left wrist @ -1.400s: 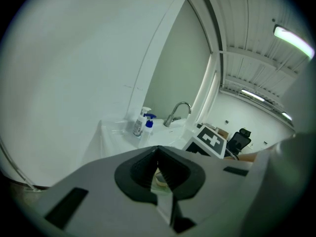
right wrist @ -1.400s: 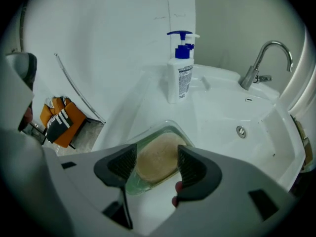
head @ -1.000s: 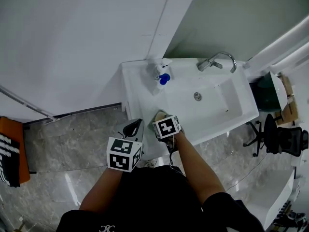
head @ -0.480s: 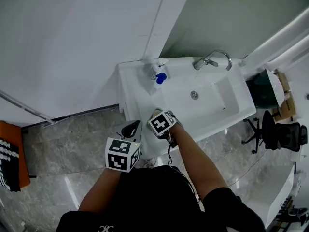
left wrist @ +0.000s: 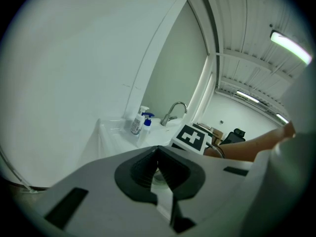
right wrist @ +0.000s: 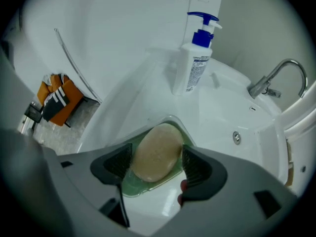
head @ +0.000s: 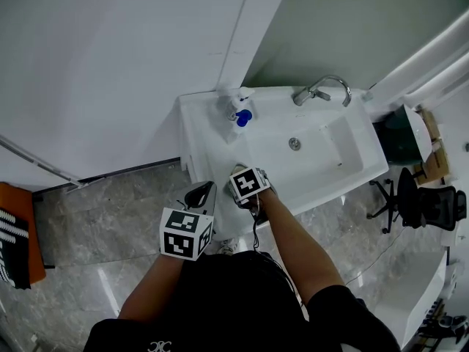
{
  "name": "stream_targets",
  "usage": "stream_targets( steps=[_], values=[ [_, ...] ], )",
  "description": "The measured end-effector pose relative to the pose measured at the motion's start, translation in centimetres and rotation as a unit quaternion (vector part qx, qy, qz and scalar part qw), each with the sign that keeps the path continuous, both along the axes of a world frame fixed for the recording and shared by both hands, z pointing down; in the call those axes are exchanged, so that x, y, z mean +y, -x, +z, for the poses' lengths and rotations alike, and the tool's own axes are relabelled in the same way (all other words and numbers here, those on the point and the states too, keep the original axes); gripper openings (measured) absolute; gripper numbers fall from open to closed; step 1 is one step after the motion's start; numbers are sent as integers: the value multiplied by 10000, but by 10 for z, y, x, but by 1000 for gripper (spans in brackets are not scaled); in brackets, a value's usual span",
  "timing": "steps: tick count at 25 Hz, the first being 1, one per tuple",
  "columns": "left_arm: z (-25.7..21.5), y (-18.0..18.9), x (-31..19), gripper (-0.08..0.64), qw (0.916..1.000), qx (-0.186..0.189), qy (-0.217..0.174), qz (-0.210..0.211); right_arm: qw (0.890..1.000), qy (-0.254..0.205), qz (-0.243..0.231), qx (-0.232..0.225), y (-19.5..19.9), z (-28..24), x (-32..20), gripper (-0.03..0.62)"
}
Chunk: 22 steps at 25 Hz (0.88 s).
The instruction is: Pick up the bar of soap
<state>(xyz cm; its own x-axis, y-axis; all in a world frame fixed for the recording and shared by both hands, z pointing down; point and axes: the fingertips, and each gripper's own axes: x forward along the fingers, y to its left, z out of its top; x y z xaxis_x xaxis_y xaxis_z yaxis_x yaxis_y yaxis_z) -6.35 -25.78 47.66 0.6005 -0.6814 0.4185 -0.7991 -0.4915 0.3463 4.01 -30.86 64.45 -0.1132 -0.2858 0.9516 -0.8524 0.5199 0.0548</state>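
White sink [head: 192, 134]: two bottles [head: 238, 112] at its ten o'clock corner, tap [head: 320, 90] at one, green soap dish [right wrist: 132, 187] at eight.

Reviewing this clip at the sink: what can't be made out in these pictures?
Head view: the soap and its green dish are mostly hidden under the right claw's marker cube.
Right gripper view: the right claw has just been opening, with the soap between its jaws; the pads cover the dish's sides. Print on the pump bottle is too small.
Left gripper view: the shut left claw's body blocks the soap.
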Motion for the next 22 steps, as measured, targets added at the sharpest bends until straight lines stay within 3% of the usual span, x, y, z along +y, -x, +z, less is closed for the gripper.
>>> stream_targets(
  steps=[11,18,22],
  values=[
    [6,4,1,8,9999,12,78,-88,9976,457,-484,175,-3,11,3,331],
    [9,1,2,8,9999,2,120,-33,9882,1066,-991,472,-3,16,12,342],
    [12,-1,0,8,9999,-20,164,-9,9888,967,-1006,530,-6,13,12,347]
  ],
)
